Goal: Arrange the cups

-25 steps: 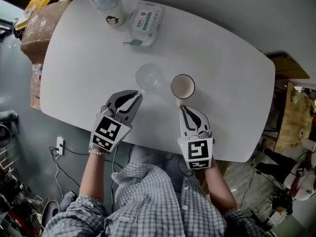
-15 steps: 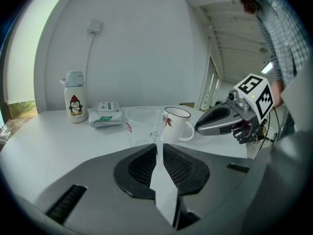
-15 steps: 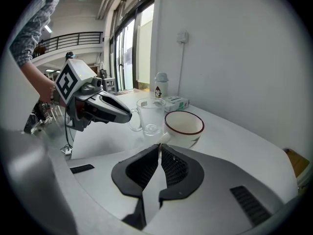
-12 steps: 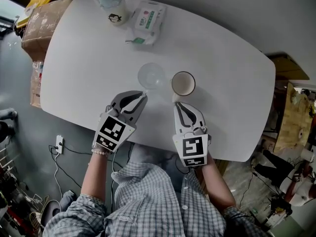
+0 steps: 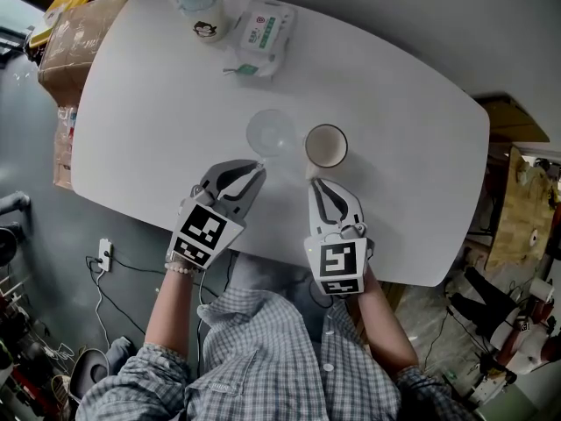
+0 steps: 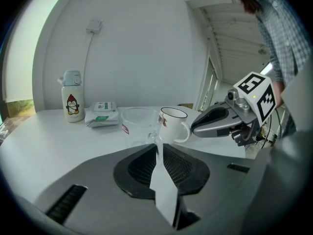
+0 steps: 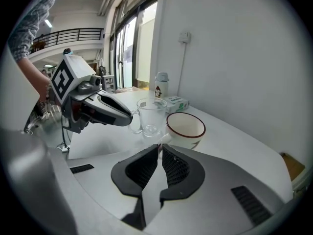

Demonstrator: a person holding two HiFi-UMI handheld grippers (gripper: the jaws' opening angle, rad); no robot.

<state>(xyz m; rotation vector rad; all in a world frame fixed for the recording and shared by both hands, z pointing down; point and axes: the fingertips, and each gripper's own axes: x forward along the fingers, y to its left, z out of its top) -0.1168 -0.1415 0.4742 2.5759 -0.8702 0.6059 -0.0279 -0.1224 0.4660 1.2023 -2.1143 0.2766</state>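
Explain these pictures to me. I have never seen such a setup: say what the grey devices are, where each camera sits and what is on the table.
There is no robot: a person holds a hand-worked two-jaw tool in each hand. The cube with square markers belongs to the tool. The top-down picture comes from a camera on the person's head; the other two come from cameras riding on each tool, looking along its jaws. On the white table a glass mug and a white mug stand side by side; a penguin bottle and a pack of wipes sit at the far end. The left tool is closed on the glass mug's handle, the right tool on the white mug's handle.
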